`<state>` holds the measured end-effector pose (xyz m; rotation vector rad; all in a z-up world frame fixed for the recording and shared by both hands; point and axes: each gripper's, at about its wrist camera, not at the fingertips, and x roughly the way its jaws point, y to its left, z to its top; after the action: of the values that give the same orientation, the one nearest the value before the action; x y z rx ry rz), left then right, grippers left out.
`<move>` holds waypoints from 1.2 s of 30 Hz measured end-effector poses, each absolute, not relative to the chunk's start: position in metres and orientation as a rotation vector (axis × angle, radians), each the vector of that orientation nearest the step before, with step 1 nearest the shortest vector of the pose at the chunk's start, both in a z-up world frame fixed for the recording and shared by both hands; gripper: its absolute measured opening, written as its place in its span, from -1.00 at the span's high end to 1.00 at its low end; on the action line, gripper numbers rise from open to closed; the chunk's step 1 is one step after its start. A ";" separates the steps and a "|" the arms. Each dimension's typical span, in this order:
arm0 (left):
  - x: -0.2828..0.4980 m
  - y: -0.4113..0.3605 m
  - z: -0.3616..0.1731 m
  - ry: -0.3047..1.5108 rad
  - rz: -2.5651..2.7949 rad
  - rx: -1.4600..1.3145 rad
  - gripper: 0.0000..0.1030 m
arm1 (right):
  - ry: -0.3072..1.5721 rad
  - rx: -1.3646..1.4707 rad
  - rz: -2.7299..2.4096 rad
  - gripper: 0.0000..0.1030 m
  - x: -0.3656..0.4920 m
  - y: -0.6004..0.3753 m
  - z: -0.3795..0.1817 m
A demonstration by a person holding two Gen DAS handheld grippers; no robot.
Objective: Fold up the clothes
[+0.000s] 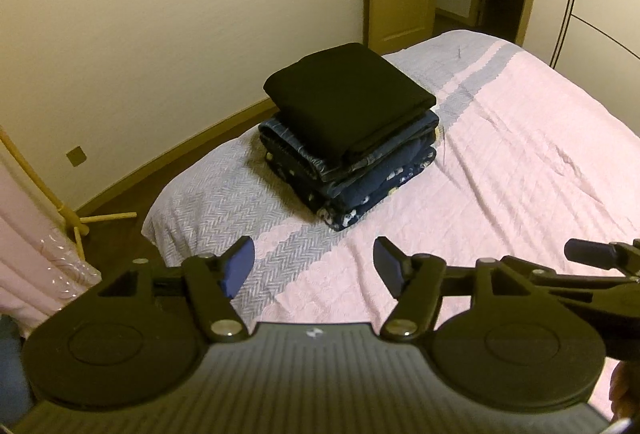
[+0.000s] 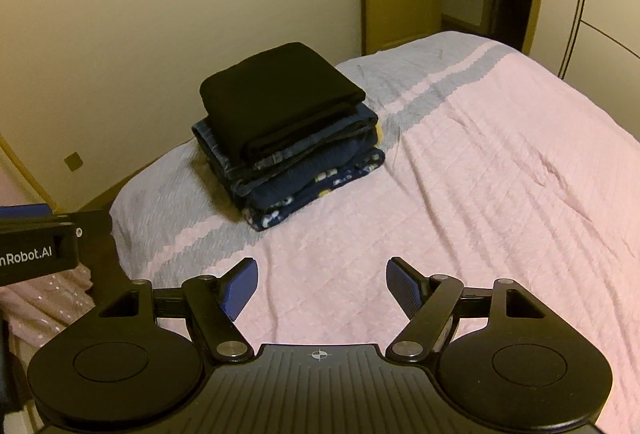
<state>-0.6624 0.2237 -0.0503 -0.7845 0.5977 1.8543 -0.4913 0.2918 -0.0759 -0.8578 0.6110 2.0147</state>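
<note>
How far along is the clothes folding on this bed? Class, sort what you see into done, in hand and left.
Done: a neat stack of folded clothes, with a black folded garment on top of dark blue patterned ones, sits on the pink and grey bedspread. In hand: nothing; the left claw and right claw are both open and empty. Left: no unfolded clothing is visible on the bed.

Two side-by-side wrist views above the bed [image 1: 500, 162], both facing the clothes stack [image 1: 348, 130].

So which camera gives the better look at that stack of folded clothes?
The left wrist view: the stack of folded clothes sits larger and nearer centre there. The right wrist view shows the whole stack too, smaller and off to the left.
</note>
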 end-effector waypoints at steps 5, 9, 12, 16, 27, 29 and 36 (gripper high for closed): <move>-0.655 0.229 -0.055 0.611 1.871 -0.795 -0.23 | 0.617 -0.864 2.022 -0.44 -0.483 0.300 -0.078; -0.649 0.237 -0.063 0.640 1.882 -0.817 -0.24 | 0.629 -0.876 2.010 -0.44 -0.478 0.310 -0.082; -0.645 0.245 -0.071 0.661 1.880 -0.832 -0.24 | 0.640 -0.890 2.002 -0.44 -0.476 0.318 -0.087; -0.643 0.253 -0.081 0.689 1.880 -0.851 -0.24 | 0.654 -0.912 1.996 -0.44 -0.476 0.329 -0.093; -0.648 0.281 -0.100 0.678 1.841 -0.947 -0.24 | 0.691 -0.976 1.978 -0.44 -0.479 0.358 -0.111; -0.647 0.286 -0.102 0.679 1.835 -0.960 -0.24 | 0.694 -0.986 1.972 -0.44 -0.479 0.364 -0.114; -0.652 0.303 -0.107 0.675 1.837 -0.987 -0.24 | 0.691 -1.002 1.970 -0.44 -0.483 0.382 -0.118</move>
<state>-0.6517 0.3034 -0.1075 -0.9866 0.6746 1.8365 -0.4828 0.3820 -0.1183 -1.0016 0.6915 1.9696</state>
